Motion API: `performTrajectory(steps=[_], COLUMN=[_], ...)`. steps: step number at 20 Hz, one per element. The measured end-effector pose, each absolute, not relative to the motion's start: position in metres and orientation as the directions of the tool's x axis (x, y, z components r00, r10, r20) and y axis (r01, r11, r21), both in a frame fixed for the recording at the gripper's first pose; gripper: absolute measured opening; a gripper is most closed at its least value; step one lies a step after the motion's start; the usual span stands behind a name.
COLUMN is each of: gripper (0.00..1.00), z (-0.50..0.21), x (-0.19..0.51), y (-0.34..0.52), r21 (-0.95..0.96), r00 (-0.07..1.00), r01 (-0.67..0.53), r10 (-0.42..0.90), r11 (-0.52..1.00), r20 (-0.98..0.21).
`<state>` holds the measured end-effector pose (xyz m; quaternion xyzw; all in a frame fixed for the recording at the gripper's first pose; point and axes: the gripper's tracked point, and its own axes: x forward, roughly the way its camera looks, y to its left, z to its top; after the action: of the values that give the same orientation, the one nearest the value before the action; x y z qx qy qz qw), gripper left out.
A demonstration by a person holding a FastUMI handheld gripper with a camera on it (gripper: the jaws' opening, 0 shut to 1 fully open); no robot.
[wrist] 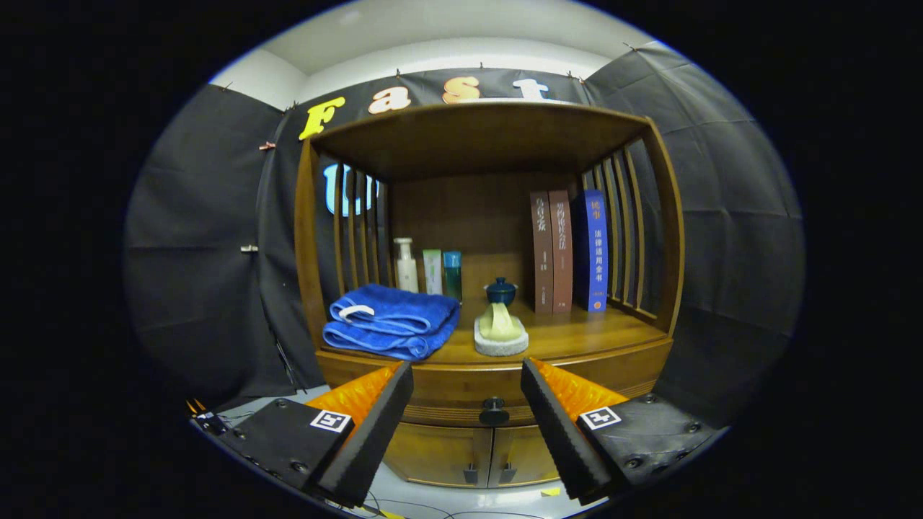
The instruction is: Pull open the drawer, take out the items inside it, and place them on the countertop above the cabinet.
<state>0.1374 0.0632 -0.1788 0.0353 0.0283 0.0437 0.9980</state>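
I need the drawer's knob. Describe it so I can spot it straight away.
Start at the wooden cabinet and drop below its countertop to the closed drawer. The knob sits at the middle of the drawer front, just ahead of the open gripper, between its jaws. It is one round dark knob, unlike the two small door pulls lower down.

Blue book: light Chinese characters down the spine, too small to read surely. Two brown books: pale vertical characters on the spines, illegible. Square black-and-white marker tags sit on the gripper body behind both spread fingers. Bottles: labels unreadable.
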Motion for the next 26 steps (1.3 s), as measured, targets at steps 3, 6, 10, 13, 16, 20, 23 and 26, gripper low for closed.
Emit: performTrajectory(steps=[3,6,10,13,16,20,23,26], gripper=[0.99,0.99,0.99,0.99,0.99,0.99,0.99,0.99], z=[-0.152,-0.136,-0.120,-0.111,-0.106,-0.103,-0.104,-0.106], x=[0.118,0.100,0.081,0.066,0.055,0.043,0.038,0.037], y=[0.051,0.053,0.054,0.056,0.054,0.050,0.054,0.062], r21=[0.046,0.027,0.062,0.083,0.077,0.041,0.021,0.006], r00=[0.995,0.994,0.994,0.993,0.992,0.994,0.995,0.994], r01=[-0.086,-0.097,-0.104,-0.115,-0.117,-0.093,-0.088,-0.096], r10=[0.088,0.098,0.107,0.117,0.120,0.095,0.089,0.097], r11=[0.995,0.995,0.993,0.990,0.990,0.995,0.996,0.995], r20=[-0.044,-0.040,-0.033,-0.025,-0.033,-0.044,-0.052,-0.054])
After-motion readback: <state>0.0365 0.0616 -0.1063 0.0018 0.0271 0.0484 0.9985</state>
